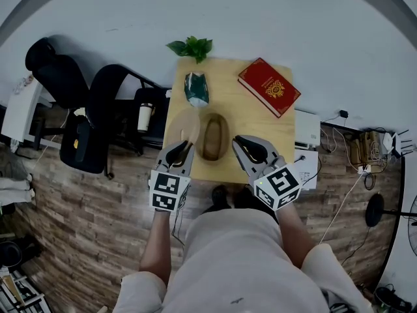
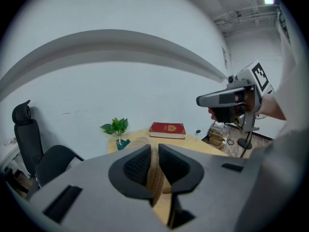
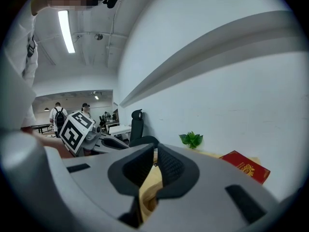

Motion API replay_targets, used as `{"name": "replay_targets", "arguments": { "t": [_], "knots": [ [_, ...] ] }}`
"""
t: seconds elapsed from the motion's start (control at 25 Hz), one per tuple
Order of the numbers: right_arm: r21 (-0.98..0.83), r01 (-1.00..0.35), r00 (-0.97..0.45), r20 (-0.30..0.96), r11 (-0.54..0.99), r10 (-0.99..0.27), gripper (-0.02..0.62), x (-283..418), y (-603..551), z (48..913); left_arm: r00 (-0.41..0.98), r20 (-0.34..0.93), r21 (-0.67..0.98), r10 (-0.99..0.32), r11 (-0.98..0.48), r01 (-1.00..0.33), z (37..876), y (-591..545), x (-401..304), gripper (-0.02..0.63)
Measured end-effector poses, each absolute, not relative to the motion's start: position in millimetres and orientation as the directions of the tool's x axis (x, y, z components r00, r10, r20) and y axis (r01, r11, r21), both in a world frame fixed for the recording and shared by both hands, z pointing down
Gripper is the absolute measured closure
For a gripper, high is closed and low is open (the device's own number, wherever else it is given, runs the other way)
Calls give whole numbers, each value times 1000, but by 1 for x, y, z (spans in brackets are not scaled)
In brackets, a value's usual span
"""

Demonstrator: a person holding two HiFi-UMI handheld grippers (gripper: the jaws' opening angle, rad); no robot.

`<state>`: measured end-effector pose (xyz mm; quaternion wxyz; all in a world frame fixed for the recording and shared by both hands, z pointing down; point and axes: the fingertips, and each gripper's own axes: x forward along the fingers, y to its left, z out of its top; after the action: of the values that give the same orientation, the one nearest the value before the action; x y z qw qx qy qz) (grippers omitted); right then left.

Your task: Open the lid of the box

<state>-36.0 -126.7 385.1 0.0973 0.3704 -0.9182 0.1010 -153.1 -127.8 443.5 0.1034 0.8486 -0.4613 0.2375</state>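
The box is a small oval of pale wood, open, standing upright near the front middle of the table, with its darker hollow showing from above and its right-hand rim between the nearly closed jaws of the right gripper. Its lid, a matching pale wooden oval, is off the box and tipped up on edge just beside the box's left side, pinched by its near edge in the left gripper.

Left tongs clamped on the edge of a thin wooden lid, which stands upright between the pads. Tabletop beyond: red book, small plant. Right tongs upper right. Black chair left.
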Motion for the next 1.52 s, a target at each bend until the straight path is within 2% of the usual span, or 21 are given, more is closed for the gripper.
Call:
{"name": "replay_targets", "arguments": {
  "t": [0.16,1.52],
  "knots": [
    [-109,-707,-699,253,699,-669,595,-35,-127,385,463,501,-42,-732,-555,-831,446,-128,-154,555],
    [-113,-722,-683,275,683,-677,595,-19,-133,393,466,522,-60,-714,-576,-815,453,-134,-141,557]
  ]
}}
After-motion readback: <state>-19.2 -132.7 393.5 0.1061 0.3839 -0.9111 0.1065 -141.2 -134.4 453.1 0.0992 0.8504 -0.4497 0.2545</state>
